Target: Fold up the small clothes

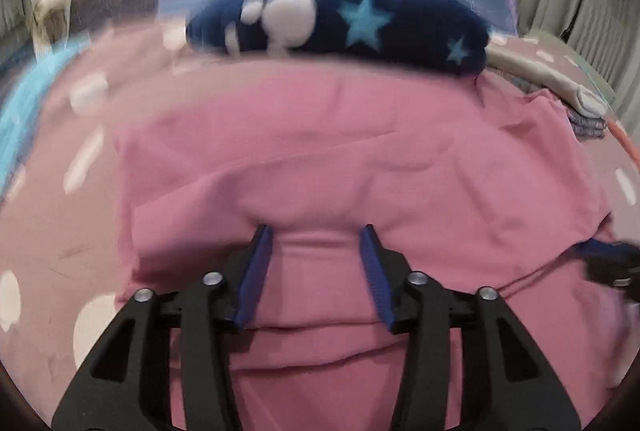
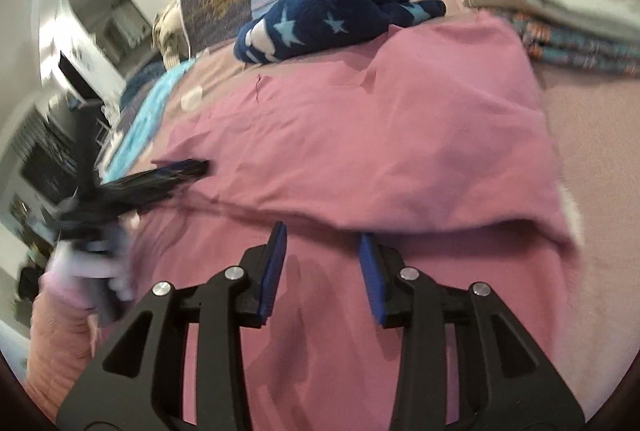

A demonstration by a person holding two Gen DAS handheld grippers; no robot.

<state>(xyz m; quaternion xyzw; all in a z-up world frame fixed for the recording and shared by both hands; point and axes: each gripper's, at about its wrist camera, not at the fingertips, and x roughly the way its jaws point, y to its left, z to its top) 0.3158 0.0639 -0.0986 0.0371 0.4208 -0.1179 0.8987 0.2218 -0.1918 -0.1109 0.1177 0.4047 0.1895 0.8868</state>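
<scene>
Blurring at the left edge of the right-wrist view, the left gripper is hard to read; its own camera shows its fingers apart over one pink garment mid-frame. The right gripper stands parted, gripping nothing. One star-patterned fleece lies above.

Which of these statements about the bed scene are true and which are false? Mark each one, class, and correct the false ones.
1. A pink garment lies spread under both grippers. True.
2. The left gripper is clamped shut on the fabric. False: its jaws stand apart above the pink cloth, gripping nothing.
3. A dark blue item with light stars lies beyond the pink garment. True.
4. The stack of folded clothes sits on top of the pink garment's middle. False: it lies past the garment's far right corner.
5. The right gripper holds the starry item. False: its jaws are open over the pink garment.
</scene>
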